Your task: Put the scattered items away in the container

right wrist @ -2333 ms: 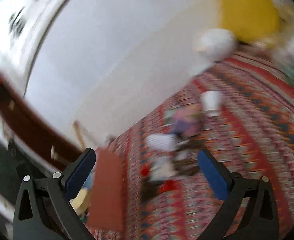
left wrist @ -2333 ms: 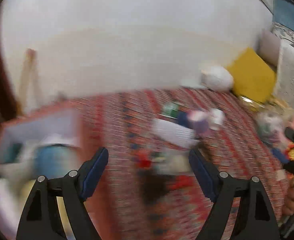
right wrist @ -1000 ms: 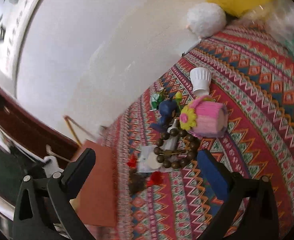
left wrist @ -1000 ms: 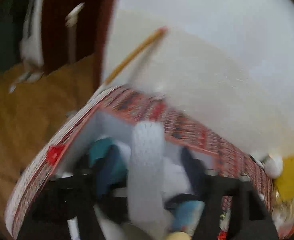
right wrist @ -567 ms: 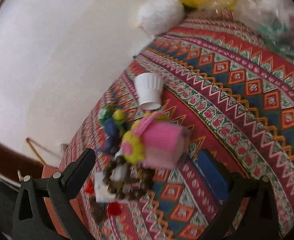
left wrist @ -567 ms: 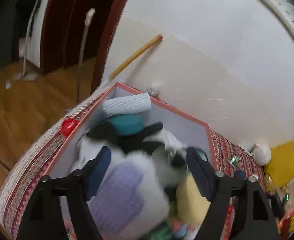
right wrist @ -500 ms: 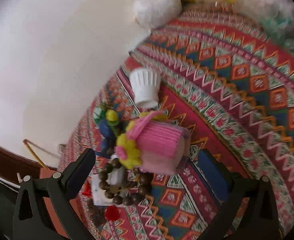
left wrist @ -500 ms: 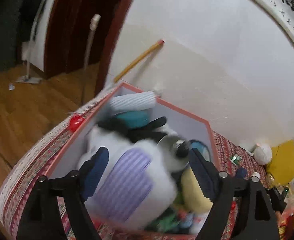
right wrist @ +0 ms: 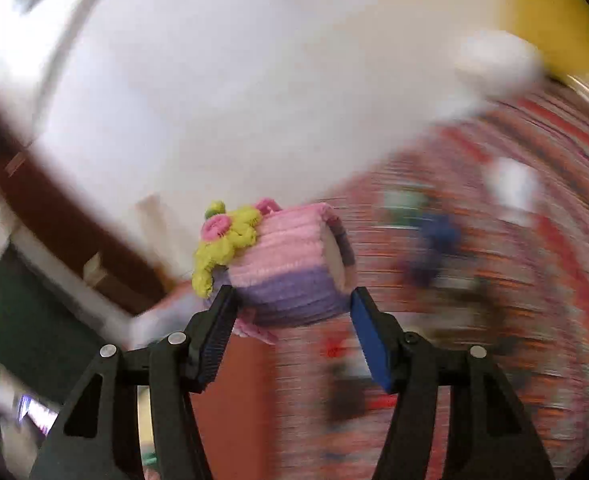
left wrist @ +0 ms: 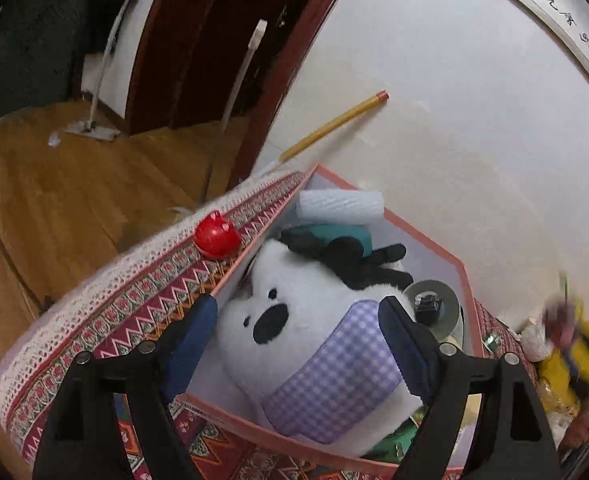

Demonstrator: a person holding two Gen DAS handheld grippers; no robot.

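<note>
While the left claw [left wrist: 297,343] stands wide apart over the pink-rimmed box [left wrist: 426,240], its pads flank the white plush dog [left wrist: 294,312] lying inside without pressing it. The right claw [right wrist: 290,338] is closing, the pink and purple knitted basket [right wrist: 290,264] with its yellow flower between the pads and clear of the patterned cloth [right wrist: 534,280].

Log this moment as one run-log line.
left gripper: open over plush dog in box | right gripper: jaws closing on pink basket
</note>
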